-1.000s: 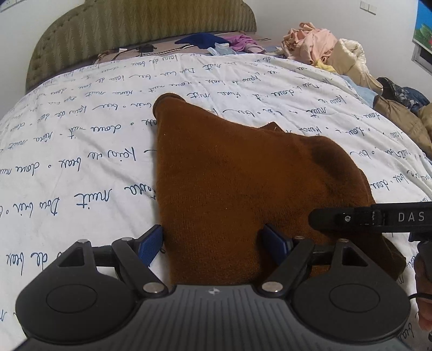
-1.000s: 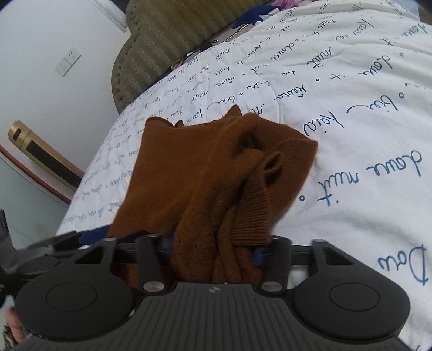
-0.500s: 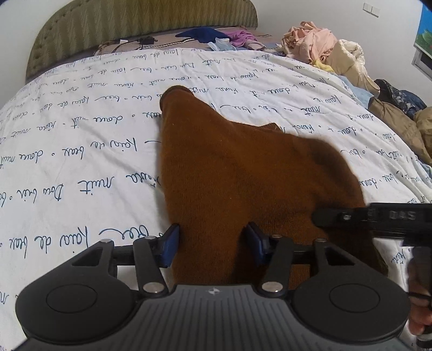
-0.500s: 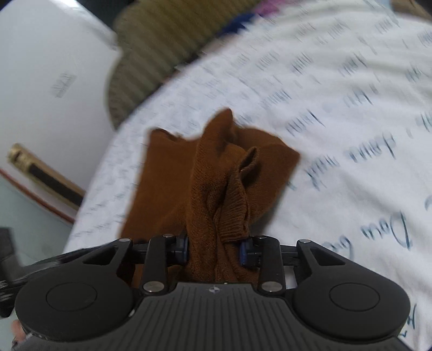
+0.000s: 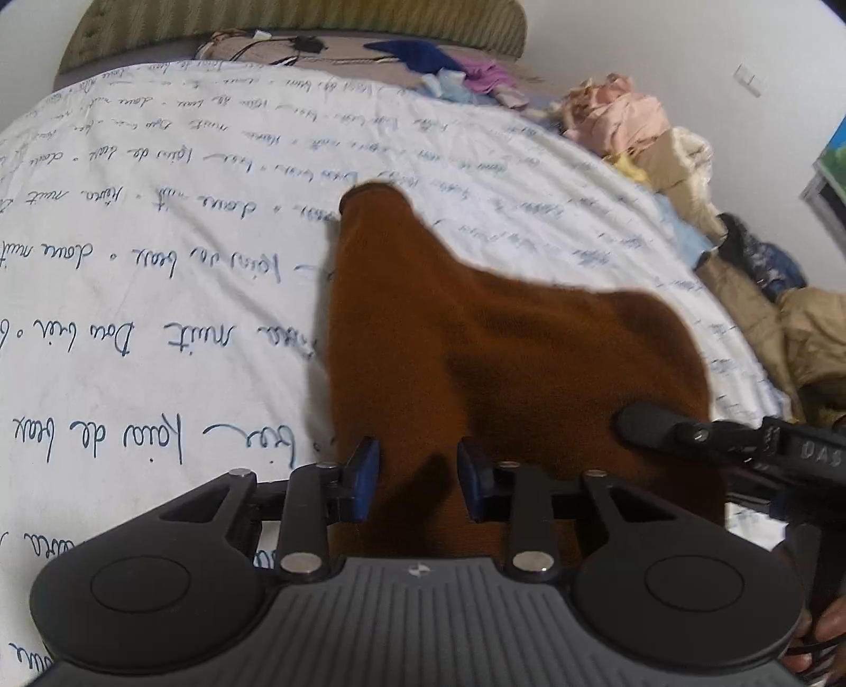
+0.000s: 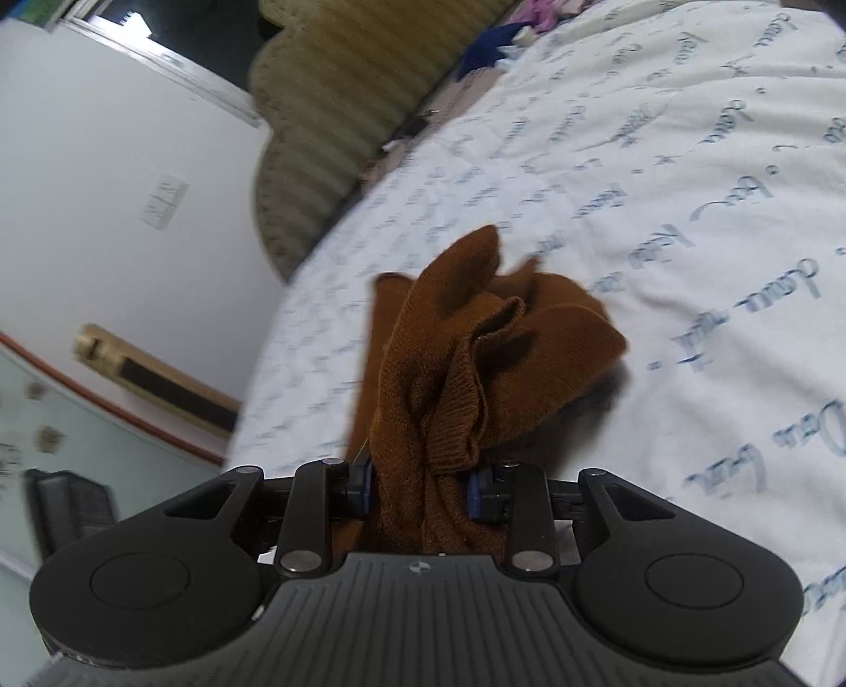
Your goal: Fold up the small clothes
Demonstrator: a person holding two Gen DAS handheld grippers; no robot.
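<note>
A small brown knit garment [image 5: 476,338] lies on the white bedspread with blue handwriting [image 5: 158,253]. My left gripper [image 5: 417,475] is shut on its near left edge, with the cloth between the blue pads. My right gripper [image 6: 423,486] is shut on the bunched near right part of the same brown garment [image 6: 476,359] and holds it lifted off the bed. The right gripper's black finger [image 5: 687,433] shows at the right of the left wrist view.
A green padded headboard [image 5: 296,26] stands at the far end. Loose clothes lie near it [image 5: 454,68] and a pile of clothes [image 5: 645,127] runs along the bed's right side. In the right wrist view a white wall [image 6: 106,158] is at left.
Both grippers closed down on the brown garment. The right gripper has lifted its bunched part off the bed, and the left gripper has risen and moved forward with its edge.
</note>
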